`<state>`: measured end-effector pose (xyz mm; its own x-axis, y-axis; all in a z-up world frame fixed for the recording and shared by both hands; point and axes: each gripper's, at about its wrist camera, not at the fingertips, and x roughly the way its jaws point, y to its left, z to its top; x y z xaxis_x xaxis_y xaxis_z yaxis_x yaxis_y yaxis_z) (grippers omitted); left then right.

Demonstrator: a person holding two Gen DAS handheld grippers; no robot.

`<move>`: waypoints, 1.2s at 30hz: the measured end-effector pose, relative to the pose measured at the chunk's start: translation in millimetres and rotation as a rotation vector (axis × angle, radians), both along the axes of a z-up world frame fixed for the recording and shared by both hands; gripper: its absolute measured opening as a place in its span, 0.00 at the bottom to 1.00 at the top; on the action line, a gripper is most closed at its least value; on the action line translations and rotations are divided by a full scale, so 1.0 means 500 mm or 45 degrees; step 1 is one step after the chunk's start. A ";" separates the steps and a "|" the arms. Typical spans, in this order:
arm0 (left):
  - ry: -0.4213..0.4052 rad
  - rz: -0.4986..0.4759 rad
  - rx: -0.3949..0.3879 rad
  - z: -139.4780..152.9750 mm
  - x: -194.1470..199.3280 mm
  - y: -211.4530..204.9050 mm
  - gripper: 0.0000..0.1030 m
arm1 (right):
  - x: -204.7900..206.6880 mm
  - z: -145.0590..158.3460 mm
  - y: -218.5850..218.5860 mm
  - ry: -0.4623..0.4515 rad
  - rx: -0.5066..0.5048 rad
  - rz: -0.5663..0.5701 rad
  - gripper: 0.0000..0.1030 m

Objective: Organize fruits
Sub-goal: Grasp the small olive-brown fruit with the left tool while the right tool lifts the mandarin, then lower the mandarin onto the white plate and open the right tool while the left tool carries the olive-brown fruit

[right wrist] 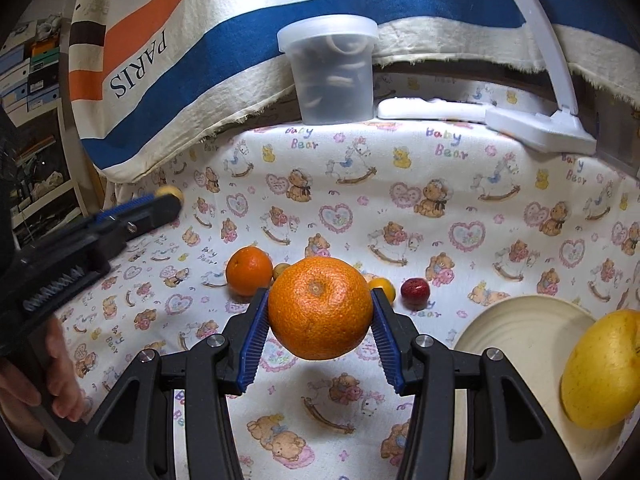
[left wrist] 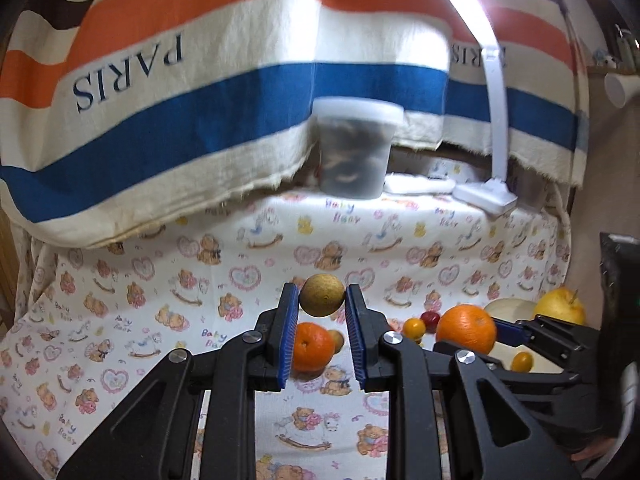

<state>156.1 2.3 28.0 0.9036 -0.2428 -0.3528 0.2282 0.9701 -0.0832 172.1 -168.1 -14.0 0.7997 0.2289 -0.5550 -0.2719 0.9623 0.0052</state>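
Left claw (left wrist: pixel 322 300): clamped on a small brownish round fruit (left wrist: pixel 322 295), held above the tabletop (left wrist: pixel 160 320)
Right claw (right wrist: pixel 318 312): pinching a large orange (right wrist: pixel 319 308) off the cloth, left of the cream plate (right wrist: pixel 520 320)

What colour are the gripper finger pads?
Blue, ribbed pads on black fingers; clearest in the right wrist view.

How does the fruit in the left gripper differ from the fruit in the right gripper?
The brown fruit in the left gripper is small, dull and tan; the large orange in the right gripper is bright, dimpled and spreads the jaws wider. Both are round and held above the cloth.
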 end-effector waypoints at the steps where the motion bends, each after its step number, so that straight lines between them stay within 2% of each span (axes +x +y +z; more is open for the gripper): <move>1: -0.007 -0.006 -0.017 0.007 -0.006 0.002 0.22 | -0.003 0.005 0.001 -0.013 -0.023 -0.006 0.50; 5: -0.022 -0.036 -0.049 0.028 -0.024 0.003 0.22 | -0.016 0.033 -0.001 -0.045 -0.104 -0.072 0.50; 10: -0.034 -0.087 -0.027 0.046 -0.042 -0.014 0.22 | -0.054 0.070 -0.047 -0.044 -0.051 -0.085 0.49; 16: -0.030 -0.125 -0.011 0.048 -0.056 -0.038 0.22 | -0.128 0.115 -0.107 -0.113 -0.056 -0.104 0.50; 19: -0.019 -0.144 -0.018 0.046 -0.061 -0.049 0.22 | -0.156 0.129 -0.138 -0.127 -0.038 -0.114 0.50; 24: -0.020 -0.159 0.036 0.038 -0.069 -0.080 0.22 | -0.175 0.131 -0.187 -0.147 -0.004 -0.162 0.50; 32: 0.058 -0.180 0.080 0.007 -0.053 -0.108 0.22 | -0.142 0.093 -0.239 -0.011 0.036 -0.261 0.50; 36: 0.088 -0.192 0.109 -0.006 -0.048 -0.120 0.22 | -0.123 0.065 -0.245 0.104 0.053 -0.264 0.50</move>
<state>132.2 -57.8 25.2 0.8320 -0.3405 -0.4379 0.3685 0.9294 -0.0226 110.7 -290.8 18.5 0.7847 0.0883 -0.6135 -0.0656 0.9961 0.0596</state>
